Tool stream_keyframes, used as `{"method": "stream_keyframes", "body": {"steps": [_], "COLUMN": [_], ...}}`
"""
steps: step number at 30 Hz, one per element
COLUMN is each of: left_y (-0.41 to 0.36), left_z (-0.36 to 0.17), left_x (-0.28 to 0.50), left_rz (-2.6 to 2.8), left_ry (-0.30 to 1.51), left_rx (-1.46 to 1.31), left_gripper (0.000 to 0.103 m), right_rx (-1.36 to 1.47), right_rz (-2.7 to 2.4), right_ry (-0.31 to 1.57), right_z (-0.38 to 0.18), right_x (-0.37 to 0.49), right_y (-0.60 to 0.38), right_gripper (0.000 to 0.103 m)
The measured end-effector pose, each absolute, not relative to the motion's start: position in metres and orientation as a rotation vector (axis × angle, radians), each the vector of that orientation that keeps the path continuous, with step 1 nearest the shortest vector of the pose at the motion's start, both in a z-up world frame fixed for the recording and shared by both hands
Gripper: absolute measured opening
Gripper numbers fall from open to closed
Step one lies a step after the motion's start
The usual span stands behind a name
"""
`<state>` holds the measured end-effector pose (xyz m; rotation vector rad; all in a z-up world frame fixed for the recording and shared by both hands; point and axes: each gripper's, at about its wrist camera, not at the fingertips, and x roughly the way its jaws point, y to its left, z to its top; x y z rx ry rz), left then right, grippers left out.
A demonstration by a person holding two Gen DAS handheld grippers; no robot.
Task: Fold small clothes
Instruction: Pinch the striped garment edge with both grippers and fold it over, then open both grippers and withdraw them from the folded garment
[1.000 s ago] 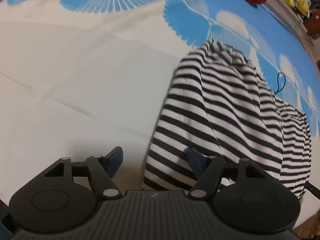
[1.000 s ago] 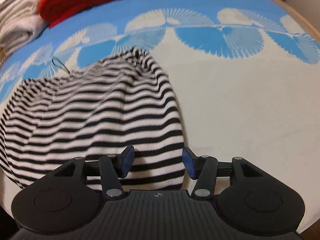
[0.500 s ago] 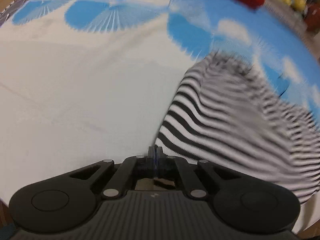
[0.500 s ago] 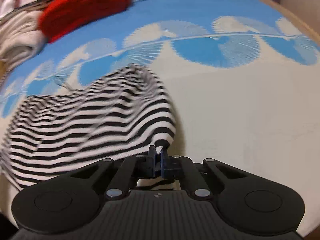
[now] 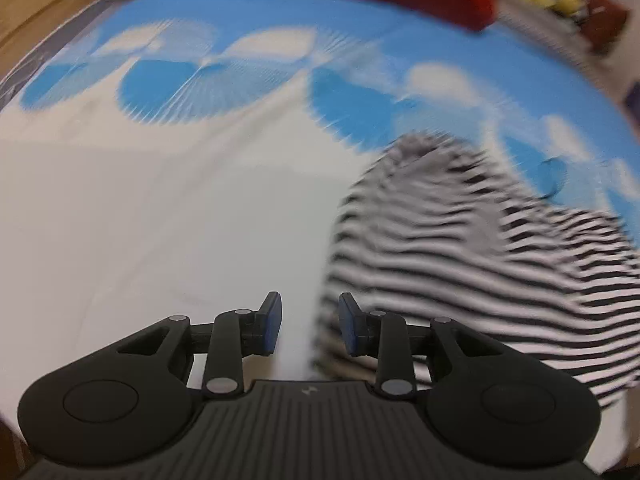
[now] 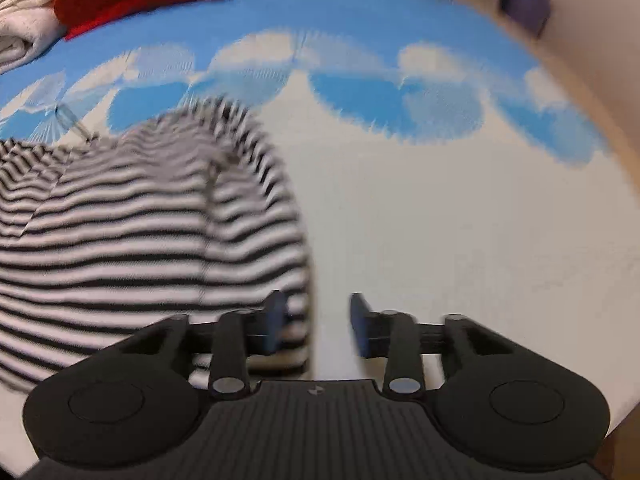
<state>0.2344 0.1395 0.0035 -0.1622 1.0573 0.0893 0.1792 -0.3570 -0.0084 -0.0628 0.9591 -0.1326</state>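
Striped garment (image 5: pixel 460 248) lies bunched, fold incomplete; left gripper (image 5: pixel 309 326) & right gripper (image 6: pixel 316 326) jaws opening, pads off the cloth.

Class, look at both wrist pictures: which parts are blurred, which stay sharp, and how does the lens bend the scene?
Left wrist view: striped garment and blue-patterned cloth smear with motion; left gripper stays crisp. Right wrist view: similar smear, right gripper only slightly soft. Both: fisheye curves the cloth's far edge.
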Motion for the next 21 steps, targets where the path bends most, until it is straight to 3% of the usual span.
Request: {"method": "stream_keyframes", "body": {"steps": [5,11,21], "left_y": [0.106,0.064,0.103], "left_z": [0.0,-0.042,-0.027], "left_x": [0.237,0.236,0.252], "left_rz": [-0.185,-0.199,-0.038], "left_ry": [1.101,1.3,1.204], "left_rx": [-0.177,0.122,-0.067], "left_gripper": [0.035,0.038,0.041], "right_rx": [0.011,-0.149,-0.12], "right_rz": [0.033,0.104,0.037], "right_ry": [0.914,1.175,1.1], "right_z": [0.001,-0.044,-0.035], "right_x": [0.175,0.18,0.184], "right_y": [-0.347,-0.324,-0.334], "right_gripper": [0.04,0.042,0.045]}}
